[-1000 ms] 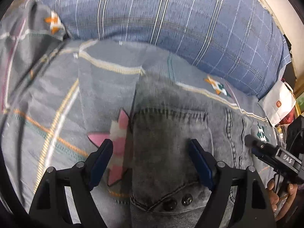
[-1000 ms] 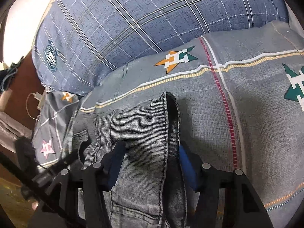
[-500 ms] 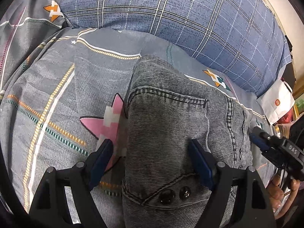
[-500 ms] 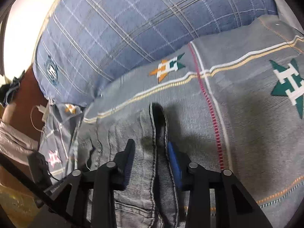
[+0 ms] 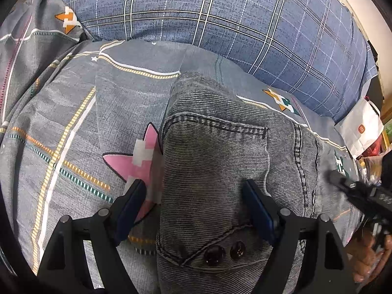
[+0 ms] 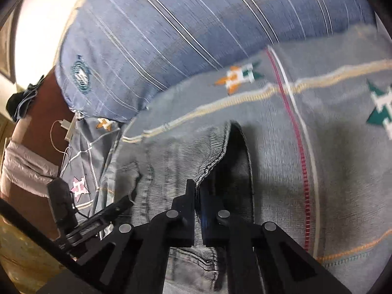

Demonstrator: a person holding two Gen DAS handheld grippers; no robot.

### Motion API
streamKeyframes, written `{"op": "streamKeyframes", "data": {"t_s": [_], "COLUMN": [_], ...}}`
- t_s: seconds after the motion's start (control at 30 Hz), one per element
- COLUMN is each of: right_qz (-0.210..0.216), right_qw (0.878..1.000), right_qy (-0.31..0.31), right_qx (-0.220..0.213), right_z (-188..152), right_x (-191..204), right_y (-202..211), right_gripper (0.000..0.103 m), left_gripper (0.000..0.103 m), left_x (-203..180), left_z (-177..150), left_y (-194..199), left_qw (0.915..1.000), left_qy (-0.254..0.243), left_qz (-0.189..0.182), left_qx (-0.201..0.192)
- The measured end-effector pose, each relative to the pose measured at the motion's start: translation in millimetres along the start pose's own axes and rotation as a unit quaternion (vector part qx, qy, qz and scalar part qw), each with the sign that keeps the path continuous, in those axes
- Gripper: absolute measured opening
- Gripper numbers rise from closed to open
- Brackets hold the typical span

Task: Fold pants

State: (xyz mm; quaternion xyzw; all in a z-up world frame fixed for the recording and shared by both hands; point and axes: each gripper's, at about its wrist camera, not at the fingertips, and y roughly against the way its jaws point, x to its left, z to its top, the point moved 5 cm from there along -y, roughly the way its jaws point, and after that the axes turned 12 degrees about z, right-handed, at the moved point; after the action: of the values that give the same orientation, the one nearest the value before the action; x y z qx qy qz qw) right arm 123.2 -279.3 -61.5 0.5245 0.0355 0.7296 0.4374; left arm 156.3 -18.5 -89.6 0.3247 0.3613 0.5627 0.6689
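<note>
Left wrist view: we take the pants (image 5: 215,171) as our landmark. They are grey denim and lie on the bed's grey sheet (image 5: 73,127). Left of them on the sheet is a pink star print (image 5: 137,161), partly covered by their edge. Our left tongs (image 5: 196,208) are spread wide over the pants: one blue pad sits over the star just left of the denim, the other over the cloth near a back pocket (image 5: 215,147), and nothing is pinched between them. Two dark studs (image 5: 226,251) show on the pants below the tongs. Beyond the pants lies a blue plaid pillow (image 5: 220,19). Far right of them is a white bag (image 5: 362,127), and at the right rim the other tool and a hand (image 5: 370,264) come into view.

Right wrist view, blurred: left of the pants (image 6: 171,161) we see a white cable (image 6: 58,137) by the bed's edge and the other tool (image 6: 73,210) low down. Our right tongs (image 6: 199,210) are clenched on a seamed edge of the pants, which stands up between the pads. Just right of the seam the denim opens into a dark fold. Right of the pants, a red stripe (image 6: 296,147) runs down the sheet (image 6: 343,171), and the pillow (image 6: 196,24) lies beyond.
</note>
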Motion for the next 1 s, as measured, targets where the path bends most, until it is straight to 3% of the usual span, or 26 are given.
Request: {"op": "streamKeyframes", "data": {"t_s": [0.1, 0.2, 0.33, 0.53, 0.77, 0.83, 1.0], "right_qz": [-0.041, -0.068, -0.105, -0.127, -0.108, -0.104, -0.087], "right_qw": [0.999, 0.997, 0.993, 0.991, 0.994, 0.995, 0.996], "right_qy": [0.015, -0.013, 0.034, 0.027, 0.002, -0.002, -0.003], "right_qx": [-0.004, 0.039, 0.027, 0.045, 0.026, 0.010, -0.023], "right_z": [3, -9, -5, -8, -7, -4, 2], "right_x": [-4, -25, -11, -23, -32, -31, -26], "right_y": [7, -17, -14, -25, -19, -13, 0], "right_gripper": [0.003, 0.003, 0.004, 0.007, 0.022, 0.044, 0.054], "left_gripper": [0.081, 0.081, 0.081, 0.081, 0.081, 0.081, 0.081], "left_x": [2, 2, 4, 5, 5, 6, 13], "left_z": [1, 2, 3, 2, 2, 4, 9], "left_y": [1, -4, 2, 0, 7, 10, 19], "left_qw": [1.0000, 1.0000, 0.9999, 0.9999, 0.9996, 0.9993, 0.9984], "left_qy": [0.000, 0.005, 0.009, 0.010, 0.003, 0.004, 0.020], "left_qz": [0.006, -0.001, -0.001, 0.006, 0.020, 0.023, 0.021], "left_qx": [-0.007, 0.002, -0.008, -0.008, -0.021, -0.029, -0.049]}}
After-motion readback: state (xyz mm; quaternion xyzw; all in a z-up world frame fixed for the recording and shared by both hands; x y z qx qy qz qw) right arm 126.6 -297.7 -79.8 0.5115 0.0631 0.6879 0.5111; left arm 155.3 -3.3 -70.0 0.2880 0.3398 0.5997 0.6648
